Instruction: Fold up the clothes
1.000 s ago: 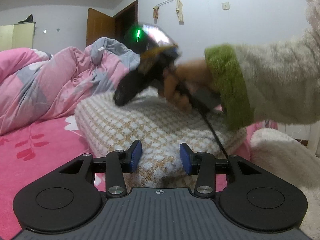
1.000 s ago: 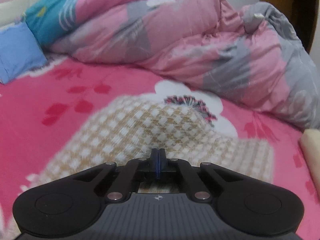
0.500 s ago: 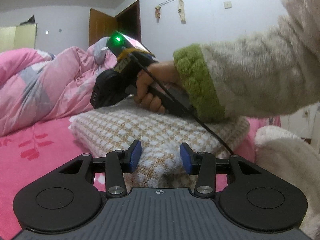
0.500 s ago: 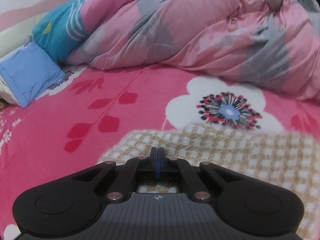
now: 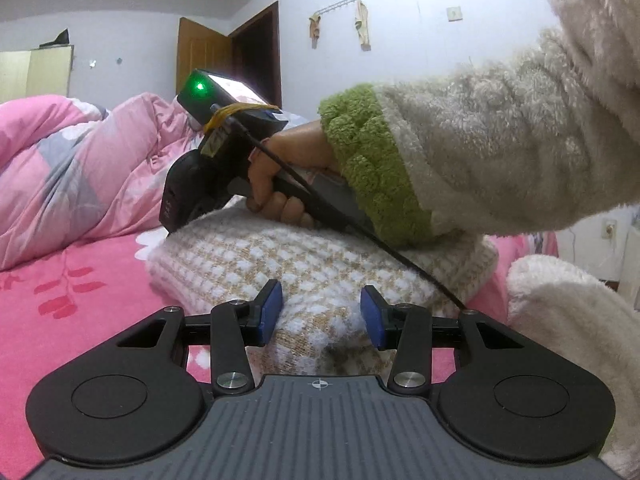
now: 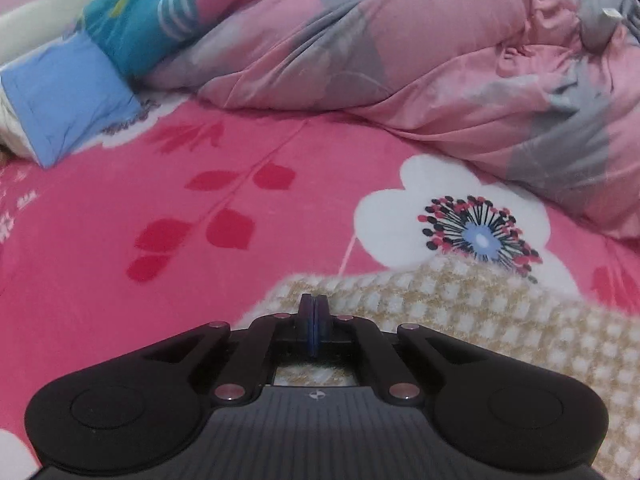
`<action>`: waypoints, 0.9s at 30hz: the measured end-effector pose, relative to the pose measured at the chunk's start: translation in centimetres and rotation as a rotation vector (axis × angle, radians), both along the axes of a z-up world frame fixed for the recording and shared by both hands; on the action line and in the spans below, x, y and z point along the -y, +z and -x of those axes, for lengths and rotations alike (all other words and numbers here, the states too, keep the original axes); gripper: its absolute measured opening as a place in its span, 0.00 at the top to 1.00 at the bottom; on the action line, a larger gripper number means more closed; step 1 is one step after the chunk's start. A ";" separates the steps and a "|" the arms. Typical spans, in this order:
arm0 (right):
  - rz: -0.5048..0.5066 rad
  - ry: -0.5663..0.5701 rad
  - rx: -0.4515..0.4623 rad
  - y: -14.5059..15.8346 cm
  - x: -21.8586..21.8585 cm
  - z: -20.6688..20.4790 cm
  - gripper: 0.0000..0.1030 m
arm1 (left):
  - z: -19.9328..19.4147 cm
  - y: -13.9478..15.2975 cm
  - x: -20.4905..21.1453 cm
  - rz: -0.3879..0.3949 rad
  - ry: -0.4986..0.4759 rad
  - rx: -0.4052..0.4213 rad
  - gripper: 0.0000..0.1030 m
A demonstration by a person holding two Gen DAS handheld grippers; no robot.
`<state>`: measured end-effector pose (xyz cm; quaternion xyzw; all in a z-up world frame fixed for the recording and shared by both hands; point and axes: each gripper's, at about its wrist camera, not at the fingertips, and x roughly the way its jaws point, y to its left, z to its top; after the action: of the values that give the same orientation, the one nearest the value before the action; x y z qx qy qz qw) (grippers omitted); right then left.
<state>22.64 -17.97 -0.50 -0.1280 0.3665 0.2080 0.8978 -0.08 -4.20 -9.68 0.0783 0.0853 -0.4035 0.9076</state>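
Observation:
A folded cream-and-tan checked sweater [image 5: 304,256] lies on the pink flowered bed sheet [image 5: 72,304]. My left gripper [image 5: 322,314] sits low at its near edge, its blue pads closed on a bunched fold of the knit. In the left wrist view a hand [image 5: 288,168] in a fluffy sleeve with a green cuff [image 5: 372,168] holds the right gripper's body down on the sweater's far left edge. In the right wrist view the right gripper [image 6: 314,312] is shut with nothing between its pads, just above that edge of the sweater [image 6: 500,320].
A crumpled pink-and-grey duvet [image 6: 400,60] is piled along the far side of the bed. A blue pillow [image 6: 68,96] lies at the left. White fluffy fabric [image 5: 560,304] sits right of the sweater. A brown door [image 5: 204,60] stands in the far wall.
The right gripper has slid leftward across the sweater's top to its far left edge, still shut. The left gripper has stayed put on the near fold.

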 end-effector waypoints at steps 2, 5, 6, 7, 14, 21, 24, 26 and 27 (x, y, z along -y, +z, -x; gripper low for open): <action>0.030 0.003 0.018 0.3 -0.4 0.4 1.00 | 0.2 0.0 0.1 -0.007 0.001 0.008 0.58; 0.052 -0.020 0.024 2.6 -1.3 1.0 1.00 | 0.4 -0.1 0.1 -0.011 -0.001 0.009 0.57; 0.043 -0.023 0.042 3.9 -1.5 1.5 1.00 | 0.4 -0.1 0.1 -0.012 -0.001 0.011 0.57; 0.034 -0.007 0.074 5.0 -1.8 2.2 1.00 | 0.3 -0.1 0.1 -0.014 0.000 0.013 0.57; 0.025 -0.009 0.016 1.4 -0.3 2.5 1.00 | -0.3 0.1 -0.5 0.014 -0.007 -0.014 0.57; 0.011 -0.027 0.053 7.6 -0.1 7.1 1.00 | -0.2 0.1 -0.8 0.028 -0.016 -0.025 0.57; 0.050 -0.011 0.024 7.8 0.1 9.0 1.00 | -0.3 0.0 -0.9 0.032 -0.020 -0.031 0.57; 0.100 -0.014 -0.047 3.3 0.6 8.2 1.00 | -0.5 0.1 -1.0 0.035 -0.018 -0.039 0.57; 0.079 0.002 -0.023 2.3 1.0 8.3 1.00 | -0.6 0.1 -1.1 0.037 -0.016 -0.044 0.57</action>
<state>14.34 -18.94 1.77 -0.1613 0.3845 0.1959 0.8876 0.52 -3.08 -9.57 0.0534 0.0973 -0.4141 0.9034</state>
